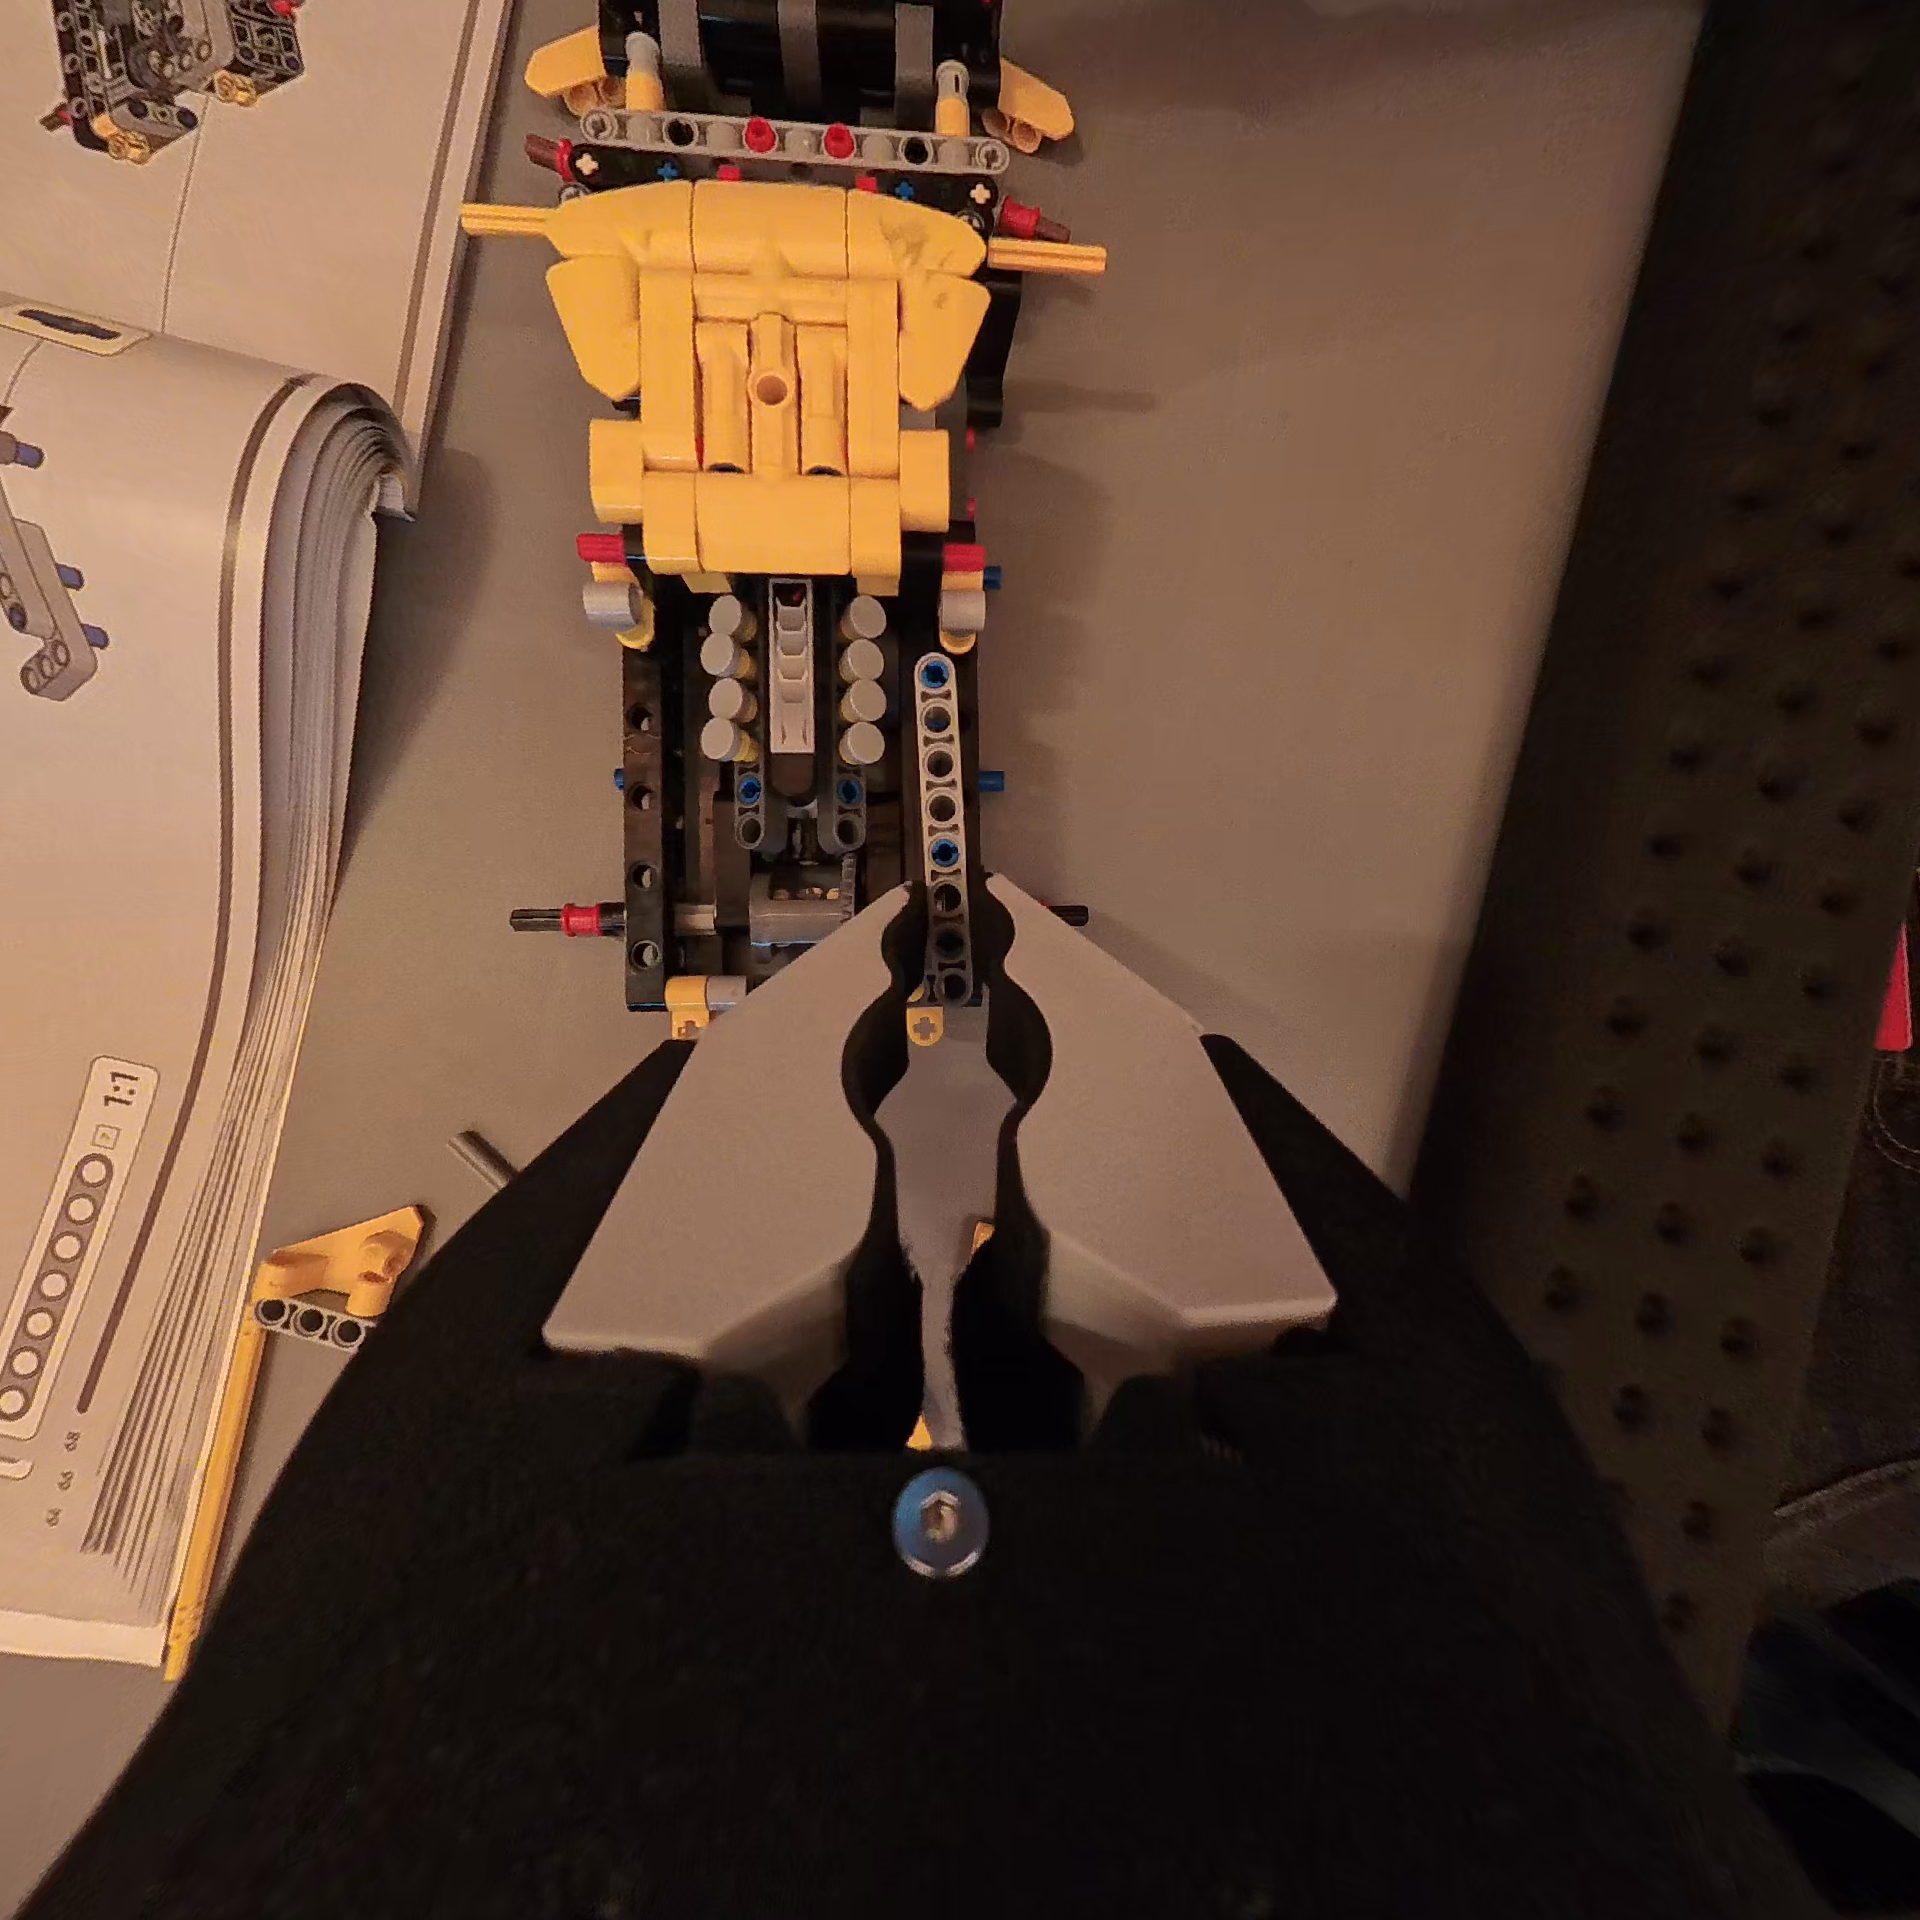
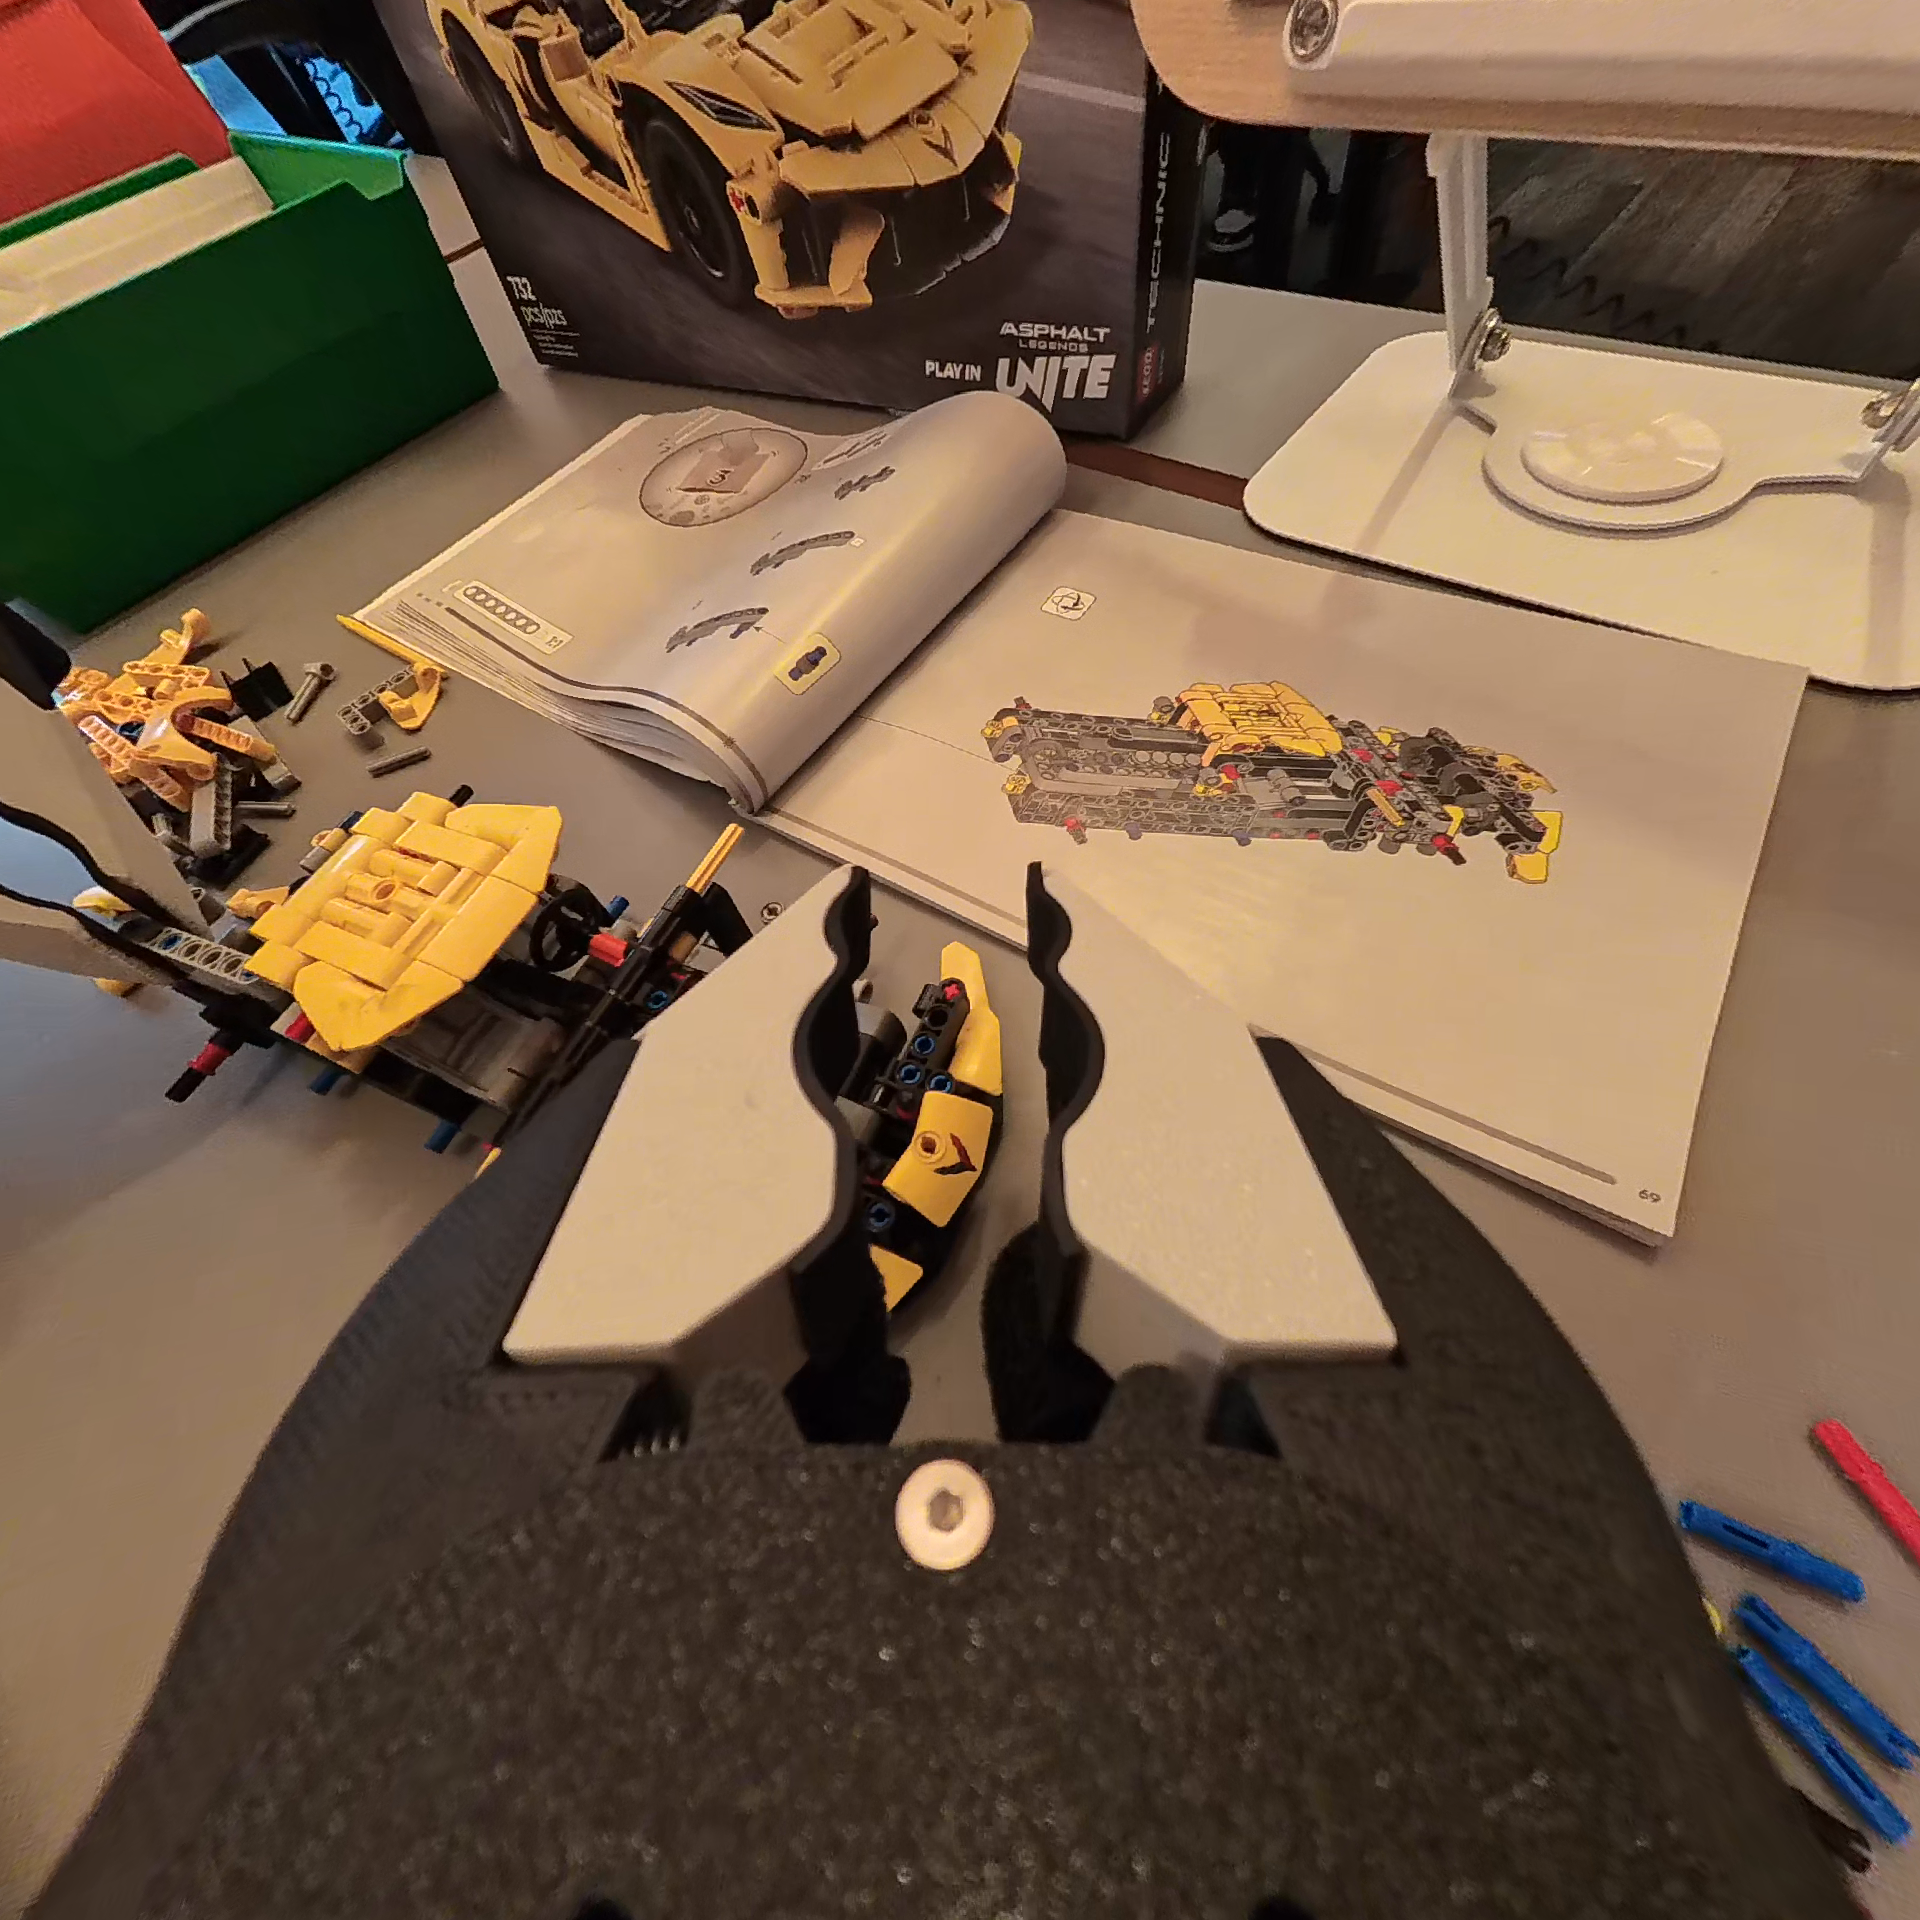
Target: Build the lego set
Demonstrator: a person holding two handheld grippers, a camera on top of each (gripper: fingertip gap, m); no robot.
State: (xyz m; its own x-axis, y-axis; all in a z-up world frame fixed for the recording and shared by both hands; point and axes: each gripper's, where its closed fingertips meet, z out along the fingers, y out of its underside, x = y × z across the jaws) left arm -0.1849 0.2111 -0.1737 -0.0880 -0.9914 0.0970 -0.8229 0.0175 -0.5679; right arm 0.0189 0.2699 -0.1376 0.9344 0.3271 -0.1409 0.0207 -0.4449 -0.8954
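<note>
The half-built Lego car [image 1: 769,416] lies lengthwise on the grey table, with a yellow body section over a black chassis. My left gripper [image 1: 948,904] is shut on the near end of a long light-grey holed beam [image 1: 938,769] that lies along the chassis's right side. In the right wrist view the car [image 2: 405,935] sits at the left, with the left gripper [image 2: 83,831] at its far end. My right gripper [image 2: 945,894] is open and empty. It hovers over the car's yellow and black nose [image 2: 945,1143], which shows between the jaws.
An open instruction booklet [image 2: 1299,935] lies behind the car, with the set's box [image 2: 831,208], a green bin [image 2: 208,364] and a white stand [image 2: 1558,499] farther back. Loose parts [image 2: 177,727] lie at the left. Blue pins [image 2: 1787,1621] lie at the right. The left gripper's tips are roughly 20 centimetres from the right gripper's.
</note>
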